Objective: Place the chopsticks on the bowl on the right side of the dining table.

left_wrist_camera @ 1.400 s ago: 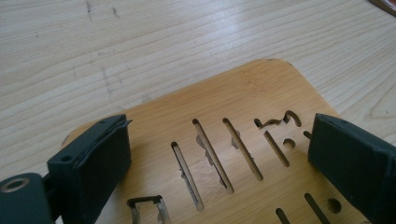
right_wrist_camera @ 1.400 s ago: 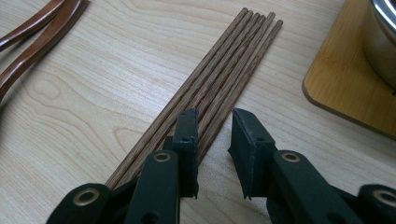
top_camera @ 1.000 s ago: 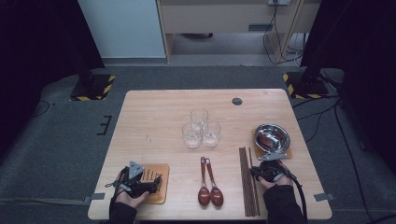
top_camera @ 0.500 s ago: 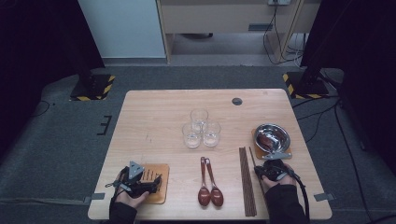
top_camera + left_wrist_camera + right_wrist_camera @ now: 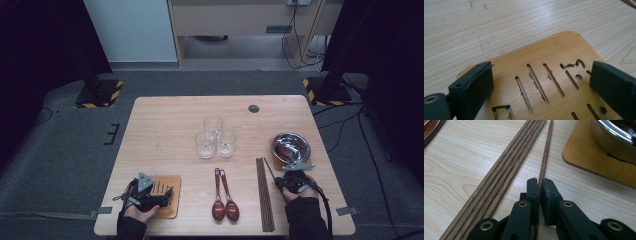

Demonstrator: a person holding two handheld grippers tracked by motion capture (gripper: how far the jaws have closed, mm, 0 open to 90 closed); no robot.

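Pinching one chopstick (image 5: 545,152), the right gripper (image 5: 540,185) has just closed its jaws; stick runs straight ahead from them, beside the chopstick bundle (image 5: 506,170). Left gripper (image 5: 541,82): jaws apart.

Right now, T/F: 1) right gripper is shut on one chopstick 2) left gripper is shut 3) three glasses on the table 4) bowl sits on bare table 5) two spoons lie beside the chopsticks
1) True: the right gripper pinches one chopstick.
2) False: the left gripper is open over a coaster.
3) True: three glasses.
4) False: the bowl sits on a mat.
5) True: spoons lie beside the chopsticks.
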